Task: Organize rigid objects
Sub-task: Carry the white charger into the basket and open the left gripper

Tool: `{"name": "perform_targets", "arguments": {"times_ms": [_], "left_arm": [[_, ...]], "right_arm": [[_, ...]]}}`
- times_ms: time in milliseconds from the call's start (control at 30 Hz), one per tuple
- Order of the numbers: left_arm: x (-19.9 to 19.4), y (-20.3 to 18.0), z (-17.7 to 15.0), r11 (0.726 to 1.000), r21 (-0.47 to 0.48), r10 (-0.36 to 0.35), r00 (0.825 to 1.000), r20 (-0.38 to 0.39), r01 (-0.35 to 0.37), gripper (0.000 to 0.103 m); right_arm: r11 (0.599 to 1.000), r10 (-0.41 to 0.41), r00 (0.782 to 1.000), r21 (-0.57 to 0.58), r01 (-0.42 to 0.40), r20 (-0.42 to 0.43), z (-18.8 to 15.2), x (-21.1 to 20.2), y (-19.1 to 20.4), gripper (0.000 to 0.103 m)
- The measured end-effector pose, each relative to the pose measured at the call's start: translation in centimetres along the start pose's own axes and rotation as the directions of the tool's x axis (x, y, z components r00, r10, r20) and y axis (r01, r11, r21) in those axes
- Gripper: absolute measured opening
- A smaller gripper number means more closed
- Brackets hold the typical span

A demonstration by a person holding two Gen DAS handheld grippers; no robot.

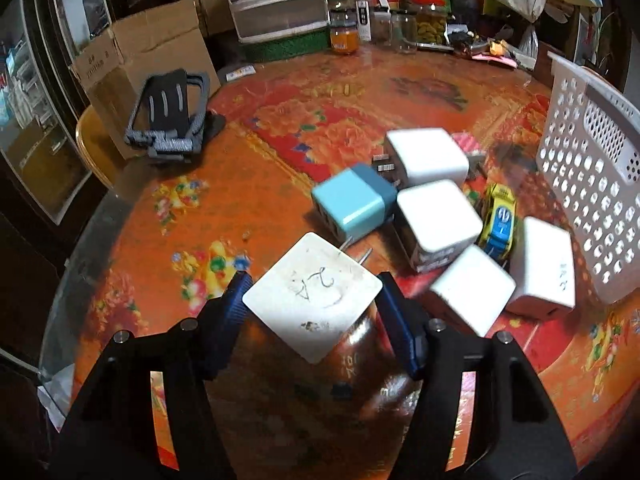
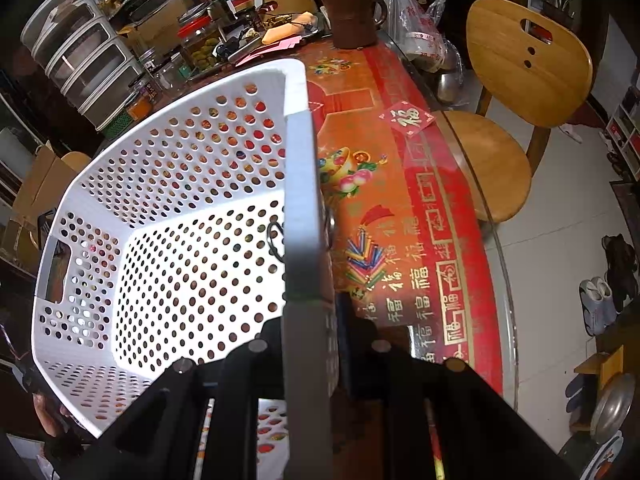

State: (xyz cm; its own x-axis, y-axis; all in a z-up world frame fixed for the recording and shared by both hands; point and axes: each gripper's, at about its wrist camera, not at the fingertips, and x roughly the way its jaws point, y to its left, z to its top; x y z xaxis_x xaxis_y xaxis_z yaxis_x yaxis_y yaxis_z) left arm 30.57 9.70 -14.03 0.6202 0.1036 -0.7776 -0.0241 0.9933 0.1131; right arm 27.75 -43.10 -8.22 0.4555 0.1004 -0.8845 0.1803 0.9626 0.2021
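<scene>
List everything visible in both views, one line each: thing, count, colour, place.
Marked charger: one, white, held in left tongs.
Other chargers: four white, e.g., one blue, clustered on table.
Toy car: one, yellow and blue, among the chargers.
Basket: one, white, perforated, nothing seen inside, on table's right.
Phone stand: one, dark grey, far left.
Drawer unit: one, clear, table's back.
Mug: one, brown, far edge.
Chair: one, wooden, beside table.
Left tongs: black, shut on marked charger.
Right tongs: black, clamping basket rim.

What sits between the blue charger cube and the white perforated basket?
White charger cubes and a yellow toy car, in the left wrist view, between blue charger cube and white perforated basket.
</scene>
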Motion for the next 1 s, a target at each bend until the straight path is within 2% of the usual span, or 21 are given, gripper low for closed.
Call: {"name": "perform_targets", "arguments": {"times_ms": [200, 333, 500, 633, 867, 1000], "left_arm": [[-2.3, 0.1, 4.5, 0.994, -0.035, -0.104, 0.994, 0.032, 0.106, 0.061], [-4.4, -2.1, 8.7, 0.987, 0.009, -0.159, 0.985, 0.067, 0.159, 0.061], [-6.9, -7.7, 13.2, 0.971, 0.101, -0.225, 0.971, 0.086, 0.216, 0.061], [-8.3, -14.1, 15.2, 0.94, 0.2, -0.295, 0.953, 0.066, 0.277, 0.061], [-7.7, -23.4, 16.1, 0.895, 0.319, -0.327, 0.945, -0.01, 0.313, 0.061], [-6.7, -25.6, 15.7, 0.872, 0.361, -0.335, 0.941, -0.051, 0.33, 0.061]], "right_arm": [[1.0, 0.011, 1.0, -0.001, -0.011, 0.001, 0.0, 0.1, 0.1, 0.016], [1.0, 0.012, 1.0, -0.003, -0.012, 0.001, 0.0, 0.1, 0.2, 0.016], [1.0, 0.011, 1.0, -0.004, -0.011, 0.002, -0.1, 0.1, 0.2, 0.016], [1.0, 0.01, 1.0, -0.004, -0.01, 0.001, -0.1, 0.1, 0.2, 0.016], [1.0, 0.004, 1.0, -0.004, -0.004, -0.003, -0.1, 0.2, 0.3, 0.016], [1.0, 0.008, 1.0, -0.002, -0.008, -0.004, -0.2, 0.2, 0.4, 0.016]]}}
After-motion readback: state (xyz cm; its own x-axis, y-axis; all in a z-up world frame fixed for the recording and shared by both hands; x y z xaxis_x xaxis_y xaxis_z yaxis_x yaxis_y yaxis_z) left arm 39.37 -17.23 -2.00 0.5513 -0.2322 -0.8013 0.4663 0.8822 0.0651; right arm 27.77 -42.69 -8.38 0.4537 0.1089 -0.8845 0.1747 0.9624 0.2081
